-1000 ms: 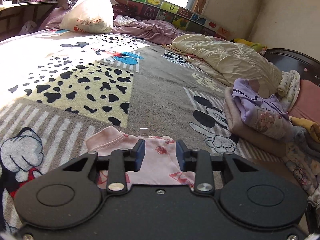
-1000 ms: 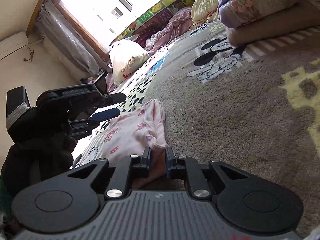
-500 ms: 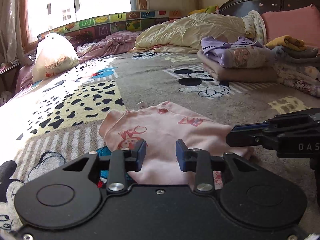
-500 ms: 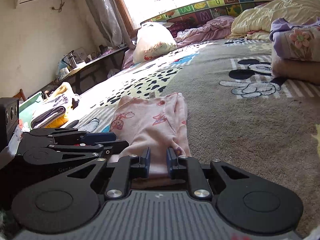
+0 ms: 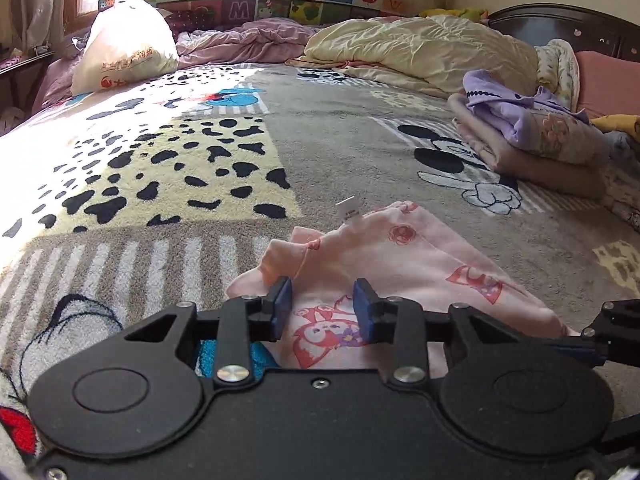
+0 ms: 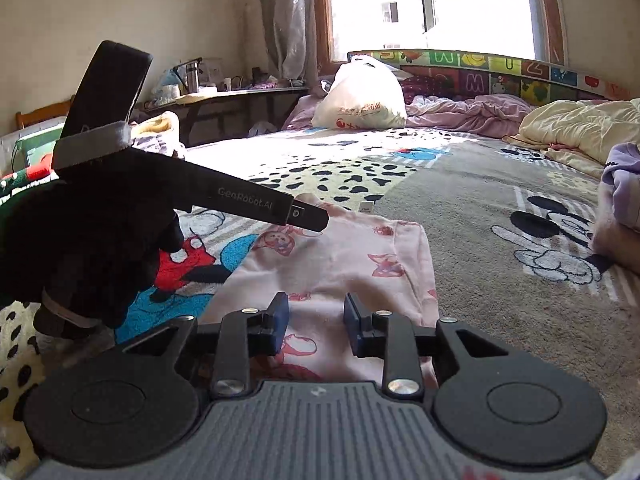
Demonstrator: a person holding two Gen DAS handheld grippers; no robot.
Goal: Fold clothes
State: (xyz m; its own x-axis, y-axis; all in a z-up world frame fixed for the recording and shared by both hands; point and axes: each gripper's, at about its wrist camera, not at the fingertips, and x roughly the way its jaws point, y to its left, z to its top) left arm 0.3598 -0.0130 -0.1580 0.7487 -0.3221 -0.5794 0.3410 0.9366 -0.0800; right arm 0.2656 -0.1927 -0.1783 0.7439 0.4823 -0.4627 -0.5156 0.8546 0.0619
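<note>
A small pink garment (image 5: 420, 264) with cartoon prints and a white label lies flat on the cartoon blanket (image 5: 340, 152). My left gripper (image 5: 323, 309) hovers low over its near end. Its jaws are opening, and the cloth lies under the blue pads without being pinched. In the right wrist view the same pink garment (image 6: 340, 264) stretches away from my right gripper (image 6: 316, 320). That gripper's jaws are also opening, with the cloth's near edge below them and nothing clamped. The left gripper (image 6: 308, 219), held by a black-gloved hand (image 6: 92, 248), reaches over the garment's far left corner.
A stack of folded clothes topped by a purple piece (image 5: 536, 128) sits to the right. Behind are a cream quilt (image 5: 420, 52), a crumpled pink sheet (image 5: 248, 40) and a white plastic bag (image 5: 124, 52). A cluttered desk (image 6: 224, 96) stands left of the bed, under the window.
My right gripper's jaws, earlier pinched on the garment's edge, have spread and let it go, and the wrist rolled upright. My left gripper sank closer to the cloth, and its jaws widened slightly.
</note>
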